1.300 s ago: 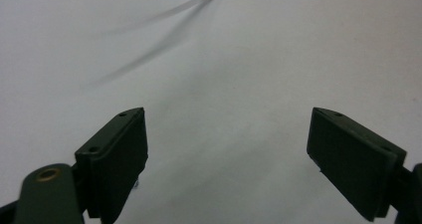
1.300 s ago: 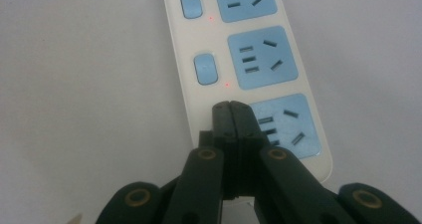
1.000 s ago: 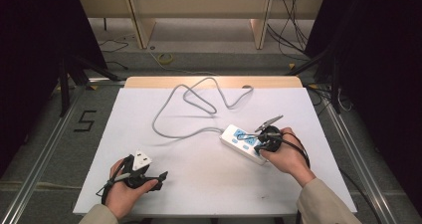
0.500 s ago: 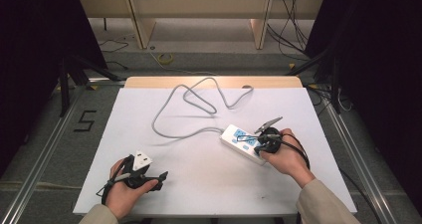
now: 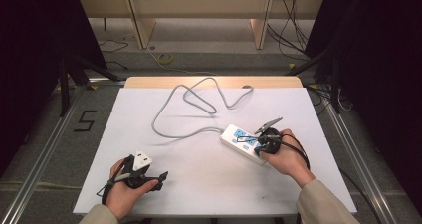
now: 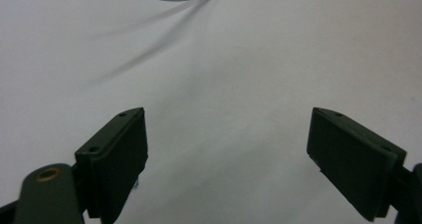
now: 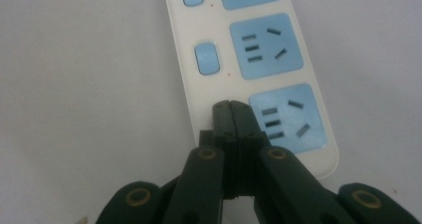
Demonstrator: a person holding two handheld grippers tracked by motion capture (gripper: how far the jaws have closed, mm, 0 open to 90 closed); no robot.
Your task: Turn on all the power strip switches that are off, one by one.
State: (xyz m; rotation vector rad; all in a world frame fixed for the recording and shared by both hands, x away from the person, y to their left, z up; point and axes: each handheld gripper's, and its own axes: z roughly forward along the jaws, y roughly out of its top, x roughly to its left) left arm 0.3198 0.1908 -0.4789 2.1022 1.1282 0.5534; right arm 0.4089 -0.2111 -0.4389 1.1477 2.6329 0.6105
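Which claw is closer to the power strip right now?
Right. The right claw is shut with its tips over the power strip, beside its nearest socket. The left claw stands open over bare table, well off to its side.

My table (image 5: 199,184) has a white top with a bare wood strip along its far edge. On it, toward my right, the white power strip (image 5: 242,142) lies flat at an angle, blue sockets and switches facing up. Its grey cord (image 5: 185,109) runs left from the strip, then loops across the far middle of the top. Near-left part of the top bears my left hand's tongs.
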